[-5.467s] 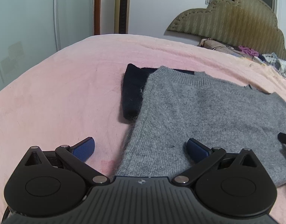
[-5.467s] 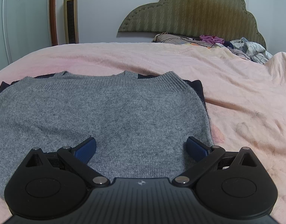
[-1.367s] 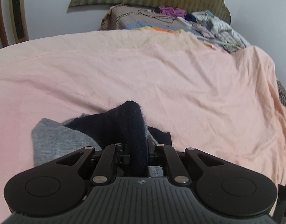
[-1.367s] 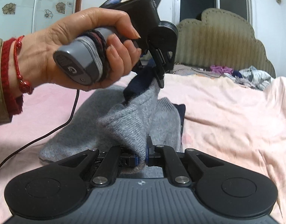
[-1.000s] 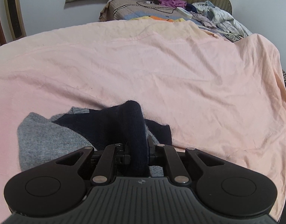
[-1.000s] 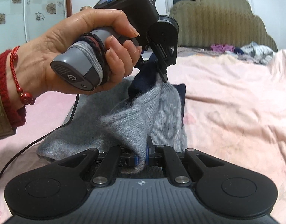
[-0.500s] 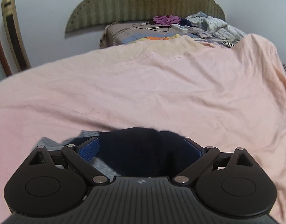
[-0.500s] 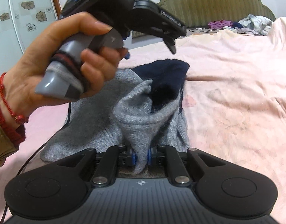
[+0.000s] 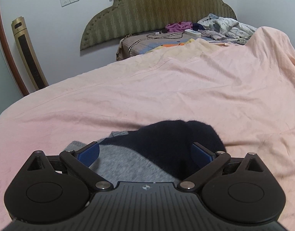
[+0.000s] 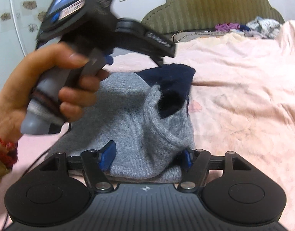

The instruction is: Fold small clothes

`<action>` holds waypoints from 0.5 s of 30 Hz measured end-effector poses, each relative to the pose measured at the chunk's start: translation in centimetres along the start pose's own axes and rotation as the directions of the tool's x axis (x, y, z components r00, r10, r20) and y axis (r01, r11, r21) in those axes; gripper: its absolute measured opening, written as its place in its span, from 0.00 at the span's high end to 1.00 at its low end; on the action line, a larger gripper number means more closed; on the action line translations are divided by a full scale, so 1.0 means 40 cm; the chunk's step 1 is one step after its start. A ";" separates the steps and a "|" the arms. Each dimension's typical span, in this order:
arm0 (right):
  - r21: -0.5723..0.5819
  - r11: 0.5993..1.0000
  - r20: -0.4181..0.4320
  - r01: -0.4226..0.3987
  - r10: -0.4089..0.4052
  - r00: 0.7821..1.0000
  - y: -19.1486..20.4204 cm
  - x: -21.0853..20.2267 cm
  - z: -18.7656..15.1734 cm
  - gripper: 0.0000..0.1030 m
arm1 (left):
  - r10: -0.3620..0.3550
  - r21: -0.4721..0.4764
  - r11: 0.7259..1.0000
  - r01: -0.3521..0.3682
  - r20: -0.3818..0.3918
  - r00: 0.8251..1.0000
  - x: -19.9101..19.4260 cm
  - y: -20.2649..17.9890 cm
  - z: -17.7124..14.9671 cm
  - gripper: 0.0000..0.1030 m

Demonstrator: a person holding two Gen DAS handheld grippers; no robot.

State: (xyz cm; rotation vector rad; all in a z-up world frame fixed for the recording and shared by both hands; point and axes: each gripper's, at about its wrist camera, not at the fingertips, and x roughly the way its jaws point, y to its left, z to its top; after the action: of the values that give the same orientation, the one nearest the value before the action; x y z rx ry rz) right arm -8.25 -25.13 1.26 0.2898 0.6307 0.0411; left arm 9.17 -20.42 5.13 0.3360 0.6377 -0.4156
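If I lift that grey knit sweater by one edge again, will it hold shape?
Probably not: the grey knit sweater looks floppy, slumping into a soft ridge on the pink bedsheet. Its fuzzy weave likely grips rather than slips.

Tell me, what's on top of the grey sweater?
A dark navy garment lies on the grey sweater's far end. A folded grey flap covers part of it, so what's beneath stays hidden.

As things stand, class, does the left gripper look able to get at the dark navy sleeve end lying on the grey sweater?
Probably yes: the left gripper is opening, and the navy sleeve end lies uncovered on the grey sweater just ahead of its pads.
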 end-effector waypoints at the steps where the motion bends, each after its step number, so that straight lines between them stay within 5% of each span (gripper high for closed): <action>1: 0.023 1.000 -0.001 -0.012 0.012 1.000 -0.008 -0.001 0.002 0.34 | 0.002 -0.003 1.000 -0.002 0.001 1.000 -0.005 0.009 -0.007 0.03; 10: 0.303 0.939 0.017 -0.164 0.167 0.986 -0.114 -0.010 0.015 0.35 | 0.022 -0.079 0.997 -0.021 0.010 1.000 -0.122 0.149 -0.176 0.01; 15: 0.360 0.920 0.006 -0.153 0.162 0.987 -0.129 0.004 0.022 0.65 | 0.000 -0.124 0.992 -0.003 -0.024 1.000 -0.156 0.208 -0.262 0.00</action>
State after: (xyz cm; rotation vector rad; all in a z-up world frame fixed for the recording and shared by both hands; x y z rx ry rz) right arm -7.85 -30.27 0.39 0.6964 0.6364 0.0844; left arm 3.31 -7.11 2.58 0.2232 0.6837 -0.3692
